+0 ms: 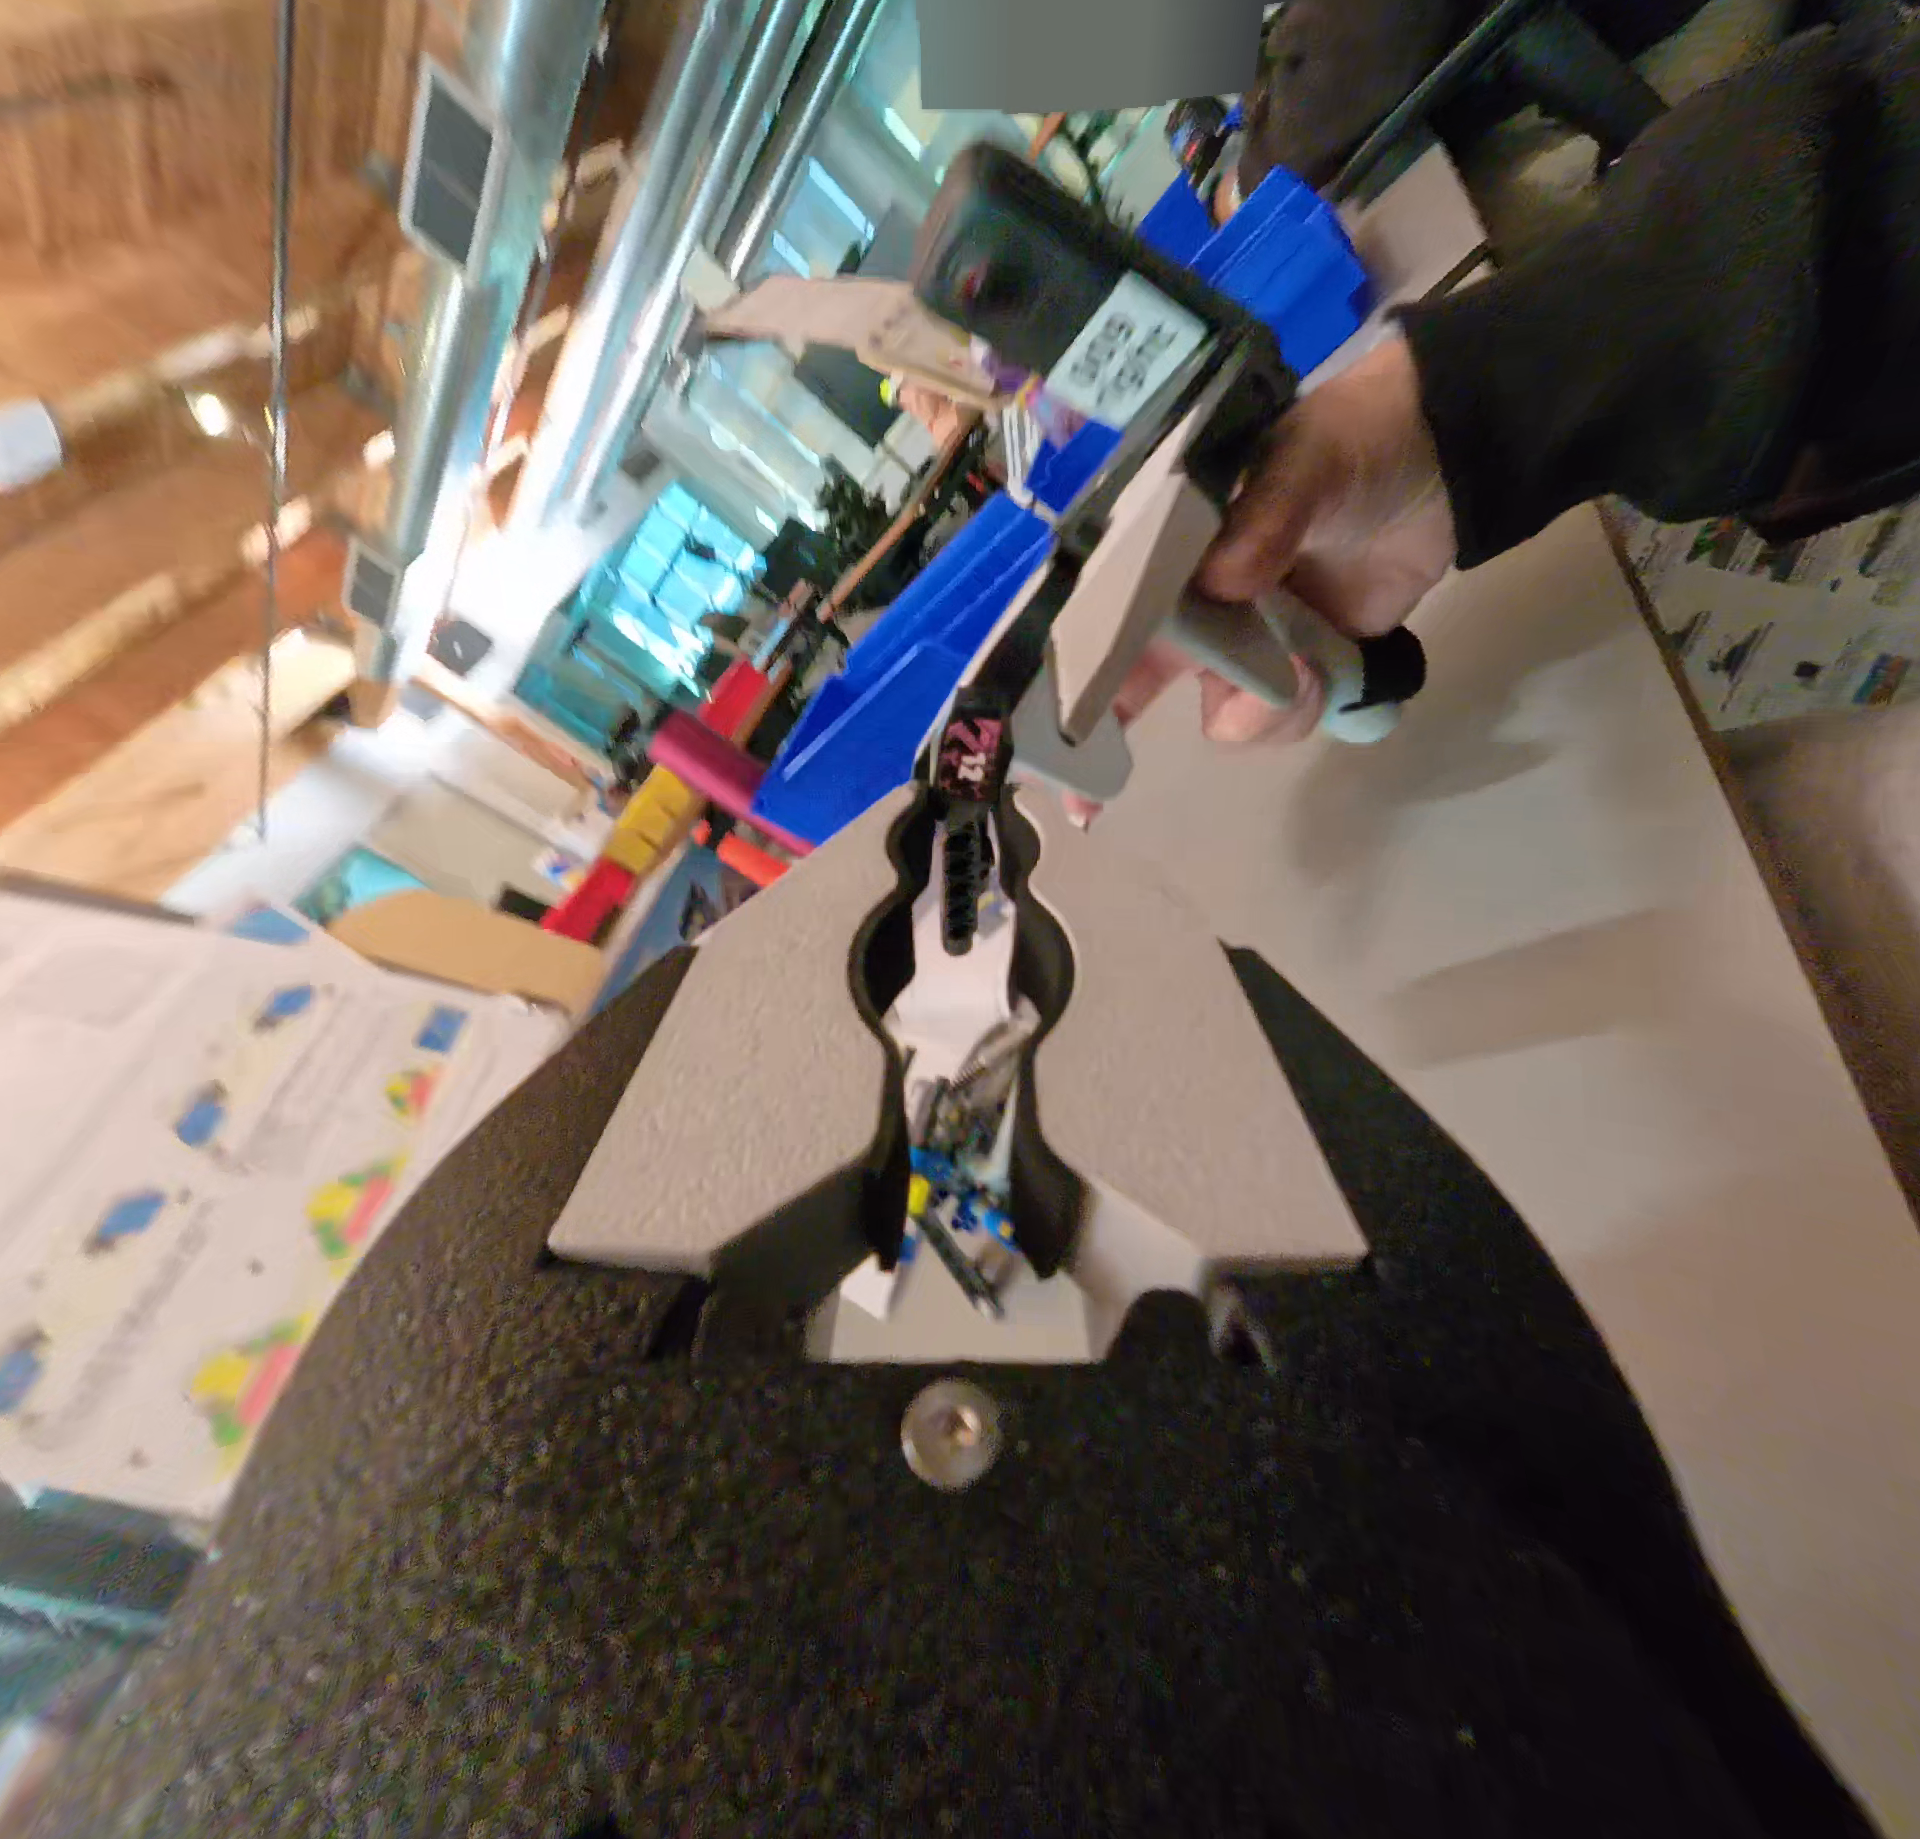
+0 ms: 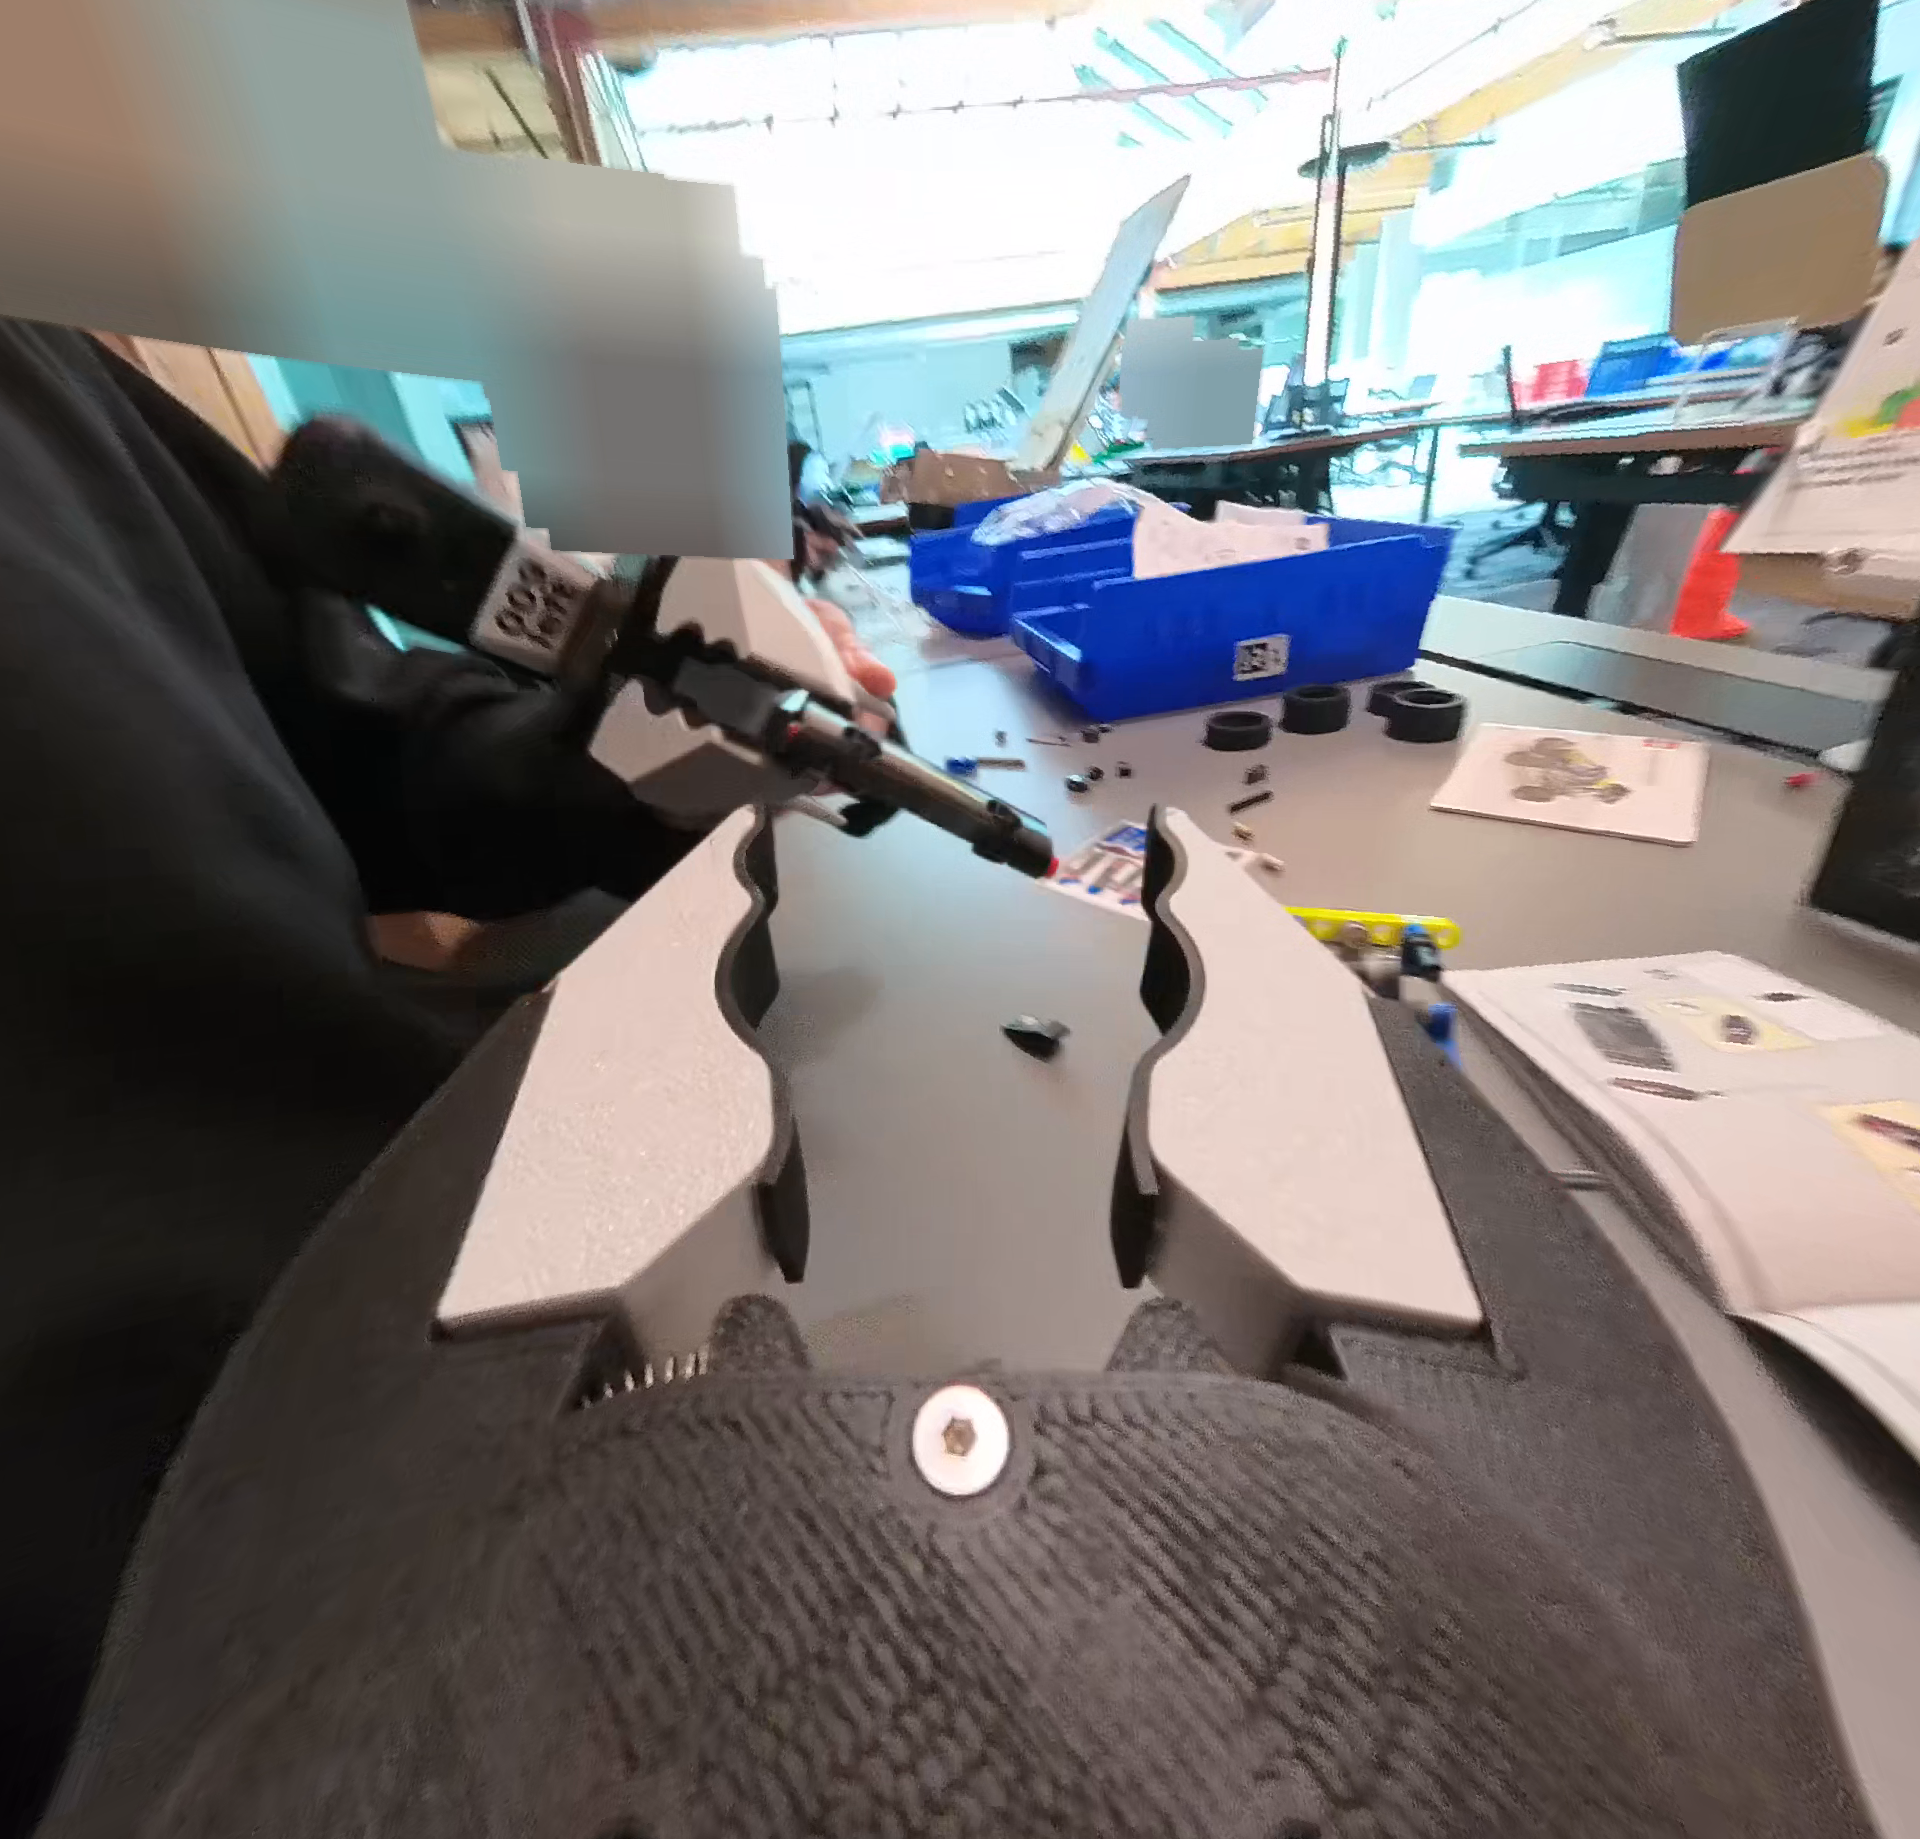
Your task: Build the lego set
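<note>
While the left gripper (image 2: 727, 688) pinched a black rod-shaped assembly with a red tip (image 2: 914, 797) between its fingers, the piece stuck out over the grey tabletop (image 2: 935, 958), above a sticker sheet (image 2: 1107, 870). The right gripper (image 2: 961, 844) stood spread wide with nothing between its pads, a small black part (image 2: 1036, 1033) lying on the table inside the gap. Farther off sat blue bins (image 2: 1226, 615), black tyres (image 2: 1320, 714), a yellow beam (image 2: 1371, 927) and open instruction booklets (image 2: 1704, 1083).
</note>
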The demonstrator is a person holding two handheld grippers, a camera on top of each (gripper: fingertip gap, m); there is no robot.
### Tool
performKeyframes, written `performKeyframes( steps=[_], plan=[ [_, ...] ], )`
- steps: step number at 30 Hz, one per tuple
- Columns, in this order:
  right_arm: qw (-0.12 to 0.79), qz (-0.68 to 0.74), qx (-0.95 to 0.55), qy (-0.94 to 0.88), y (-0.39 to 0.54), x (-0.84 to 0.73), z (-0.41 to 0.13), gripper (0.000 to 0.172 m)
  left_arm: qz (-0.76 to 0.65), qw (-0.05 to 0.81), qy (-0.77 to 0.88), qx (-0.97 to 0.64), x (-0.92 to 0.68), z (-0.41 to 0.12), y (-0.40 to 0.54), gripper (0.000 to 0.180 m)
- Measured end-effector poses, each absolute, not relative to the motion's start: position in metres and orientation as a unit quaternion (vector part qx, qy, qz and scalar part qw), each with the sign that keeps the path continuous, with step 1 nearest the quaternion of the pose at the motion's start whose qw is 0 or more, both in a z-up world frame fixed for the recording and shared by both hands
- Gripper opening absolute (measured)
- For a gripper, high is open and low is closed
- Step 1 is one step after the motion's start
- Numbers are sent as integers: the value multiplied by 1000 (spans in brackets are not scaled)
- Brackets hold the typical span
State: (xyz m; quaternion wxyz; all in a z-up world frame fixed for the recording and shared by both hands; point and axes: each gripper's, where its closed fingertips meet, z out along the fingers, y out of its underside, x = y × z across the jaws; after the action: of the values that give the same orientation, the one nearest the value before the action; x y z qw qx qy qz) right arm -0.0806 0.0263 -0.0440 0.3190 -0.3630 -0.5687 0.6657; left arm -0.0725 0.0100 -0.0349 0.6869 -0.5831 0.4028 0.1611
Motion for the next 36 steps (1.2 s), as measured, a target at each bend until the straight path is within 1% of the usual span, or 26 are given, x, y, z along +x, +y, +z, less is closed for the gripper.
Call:
performKeyframes(
  steps=[1,3,4,6,8,9,12,14,15,16,18,19,20,22,24,25,28,32,34,36],
  plan=[
    [340,643,-361,-584,29,-81,-46,65,150,684,383,-603,-77,-38,13,9],
    [387,596,-356,-607,34,-82,-49,52,98,684,344,-636,-82,-43,16,9],
    [403,579,-349,-617,33,-82,-49,48,71,685,309,-656,-87,-44,18,9],
    [436,542,-345,-631,33,-86,-51,47,14,682,228,-695,-98,-45,24,9],
    [462,494,-346,-650,32,-93,-57,54,-50,675,142,-722,-106,-47,28,9],
    [482,469,-345,-655,32,-97,-57,54,-82,672,106,-728,-109,-47,29,9],
    [528,410,-358,-652,36,-107,-57,43,-173,674,50,-716,-104,-45,30,9],
    [511,409,-358,-666,30,-109,-64,34,-203,672,30,-711,-101,-47,29,9],
    [501,417,-356,-669,26,-109,-66,25,-214,669,21,-711,-100,-48,29,9],
    [496,425,-358,-667,25,-110,-67,22,-221,670,11,-708,-100,-49,29,9],
    [490,435,-367,-660,27,-110,-68,21,-215,672,-16,-708,-106,-52,30,9],
    [504,429,-374,-650,32,-111,-66,27,-196,673,-44,-712,-115,-55,31,9],
    [514,426,-376,-642,34,-112,-64,38,-190,678,-70,-707,-122,-55,31,9],
    [510,419,-372,-652,29,-115,-67,41,-235,680,-114,-685,-124,-51,30,9],
    [535,387,-369,-654,30,-119,-67,43,-284,663,-148,-677,-122,-54,31,9],
    [545,373,-365,-656,29,-121,-66,41,-297,661,-161,-671,-122,-55,31,9],
    [559,321,-366,-672,32,-125,-71,26,-310,659,-180,-661,-122,-56,28,9],
    [563,315,-346,-681,27,-129,-71,26,-265,669,-178,-671,-125,-54,22,9],
    [552,346,-340,-678,22,-131,-68,25,-244,675,-167,-676,-126,-50,18,9],
    [514,410,-349,-668,15,-131,-65,25,-209,684,-140,-685,-126,-47,15,10]
  ],
)
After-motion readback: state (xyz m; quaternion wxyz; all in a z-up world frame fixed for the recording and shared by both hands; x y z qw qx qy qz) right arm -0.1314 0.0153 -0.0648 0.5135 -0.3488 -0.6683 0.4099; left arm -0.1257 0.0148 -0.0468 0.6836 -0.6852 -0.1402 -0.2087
